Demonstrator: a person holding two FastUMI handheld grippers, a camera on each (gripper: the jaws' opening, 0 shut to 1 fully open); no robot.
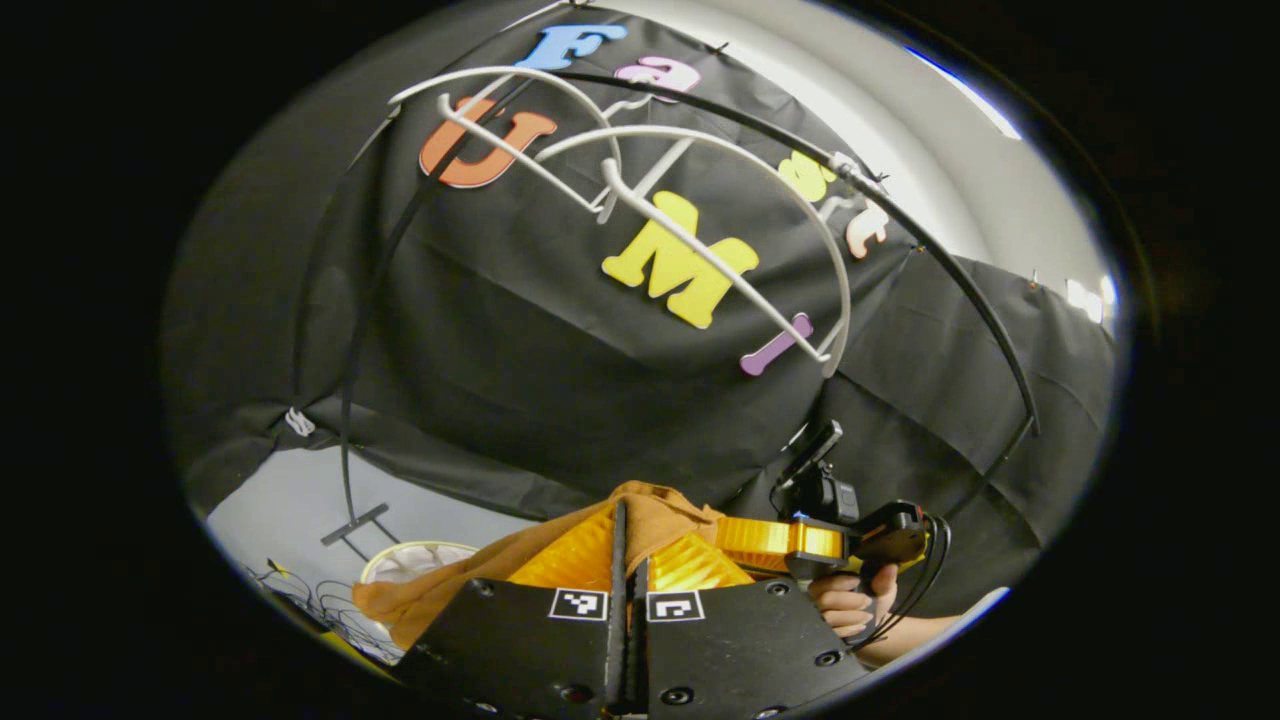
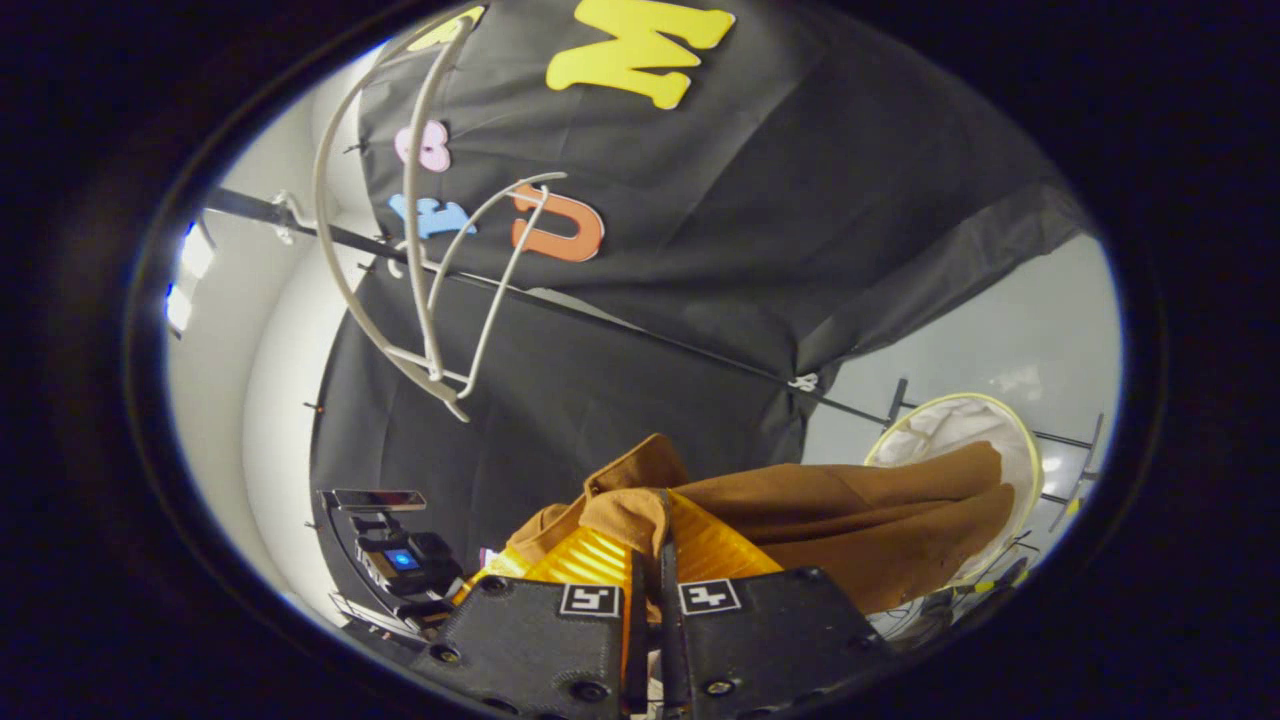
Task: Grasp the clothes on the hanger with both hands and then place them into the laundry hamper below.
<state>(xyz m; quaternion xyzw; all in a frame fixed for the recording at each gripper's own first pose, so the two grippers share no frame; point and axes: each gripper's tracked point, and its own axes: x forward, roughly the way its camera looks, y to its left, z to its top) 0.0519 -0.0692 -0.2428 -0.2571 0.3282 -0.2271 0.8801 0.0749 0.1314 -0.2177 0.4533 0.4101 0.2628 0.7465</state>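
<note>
In the left gripper view, the left claw has its two black fingers drawn together on a fold of the brown cloth garment, which bunches up between them and drapes off to the left and downward. The garment is off the two white plastic hangers, which hang bare on the thin black rail high above the claw. Low on the left, past the hanging edge of the cloth, part of the round white mesh laundry hamper with a pale yellow rim shows on the floor. To the right in the same view, the right claw's orange body reaches in toward the cloth, with a hand gripping its handle. In the right gripper view, the right claw is likewise pinched narrow on a bunched edge of the brown garment, and the cloth stretches away to the right, its far end lying across the hamper's rim and covering part of the opening. The bare hangers hang from the rail at upper left, well apart from the garment.
</note>
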